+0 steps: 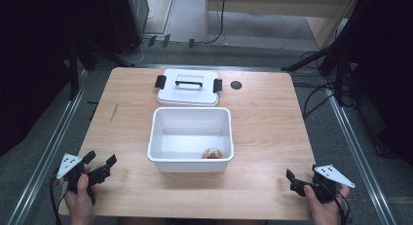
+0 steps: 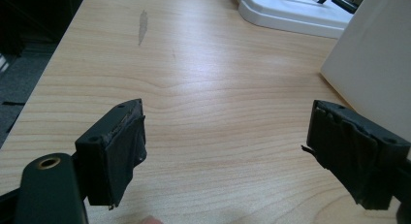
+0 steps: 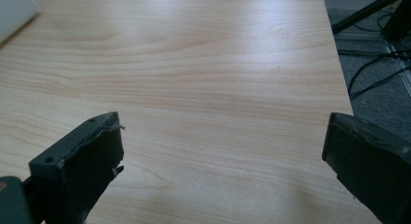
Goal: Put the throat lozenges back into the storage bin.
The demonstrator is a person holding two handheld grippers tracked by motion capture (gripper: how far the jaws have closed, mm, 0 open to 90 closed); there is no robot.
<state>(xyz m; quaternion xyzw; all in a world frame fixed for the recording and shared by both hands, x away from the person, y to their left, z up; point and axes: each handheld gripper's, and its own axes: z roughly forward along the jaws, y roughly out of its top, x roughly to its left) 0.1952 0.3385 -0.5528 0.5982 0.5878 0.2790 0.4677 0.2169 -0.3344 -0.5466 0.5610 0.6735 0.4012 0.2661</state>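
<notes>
Two hand-held grippers rest at the near corners of a wooden table, a white bin between them.

The left gripper [image 1: 100, 167] sits near the near-left corner, jaws spread wide and holding nothing; the right gripper [image 1: 292, 181] sits near the near-right corner, jaws likewise apart and empty. The open white plastic bin [image 1: 190, 161] stands mid-table, well apart from both, with a small round reddish-tan object [image 1: 213, 154] in its near-right corner. Its white lid [image 1: 187, 95], with black handle and clips, lies flat just beyond the bin on the table [image 1: 263, 132].
</notes>
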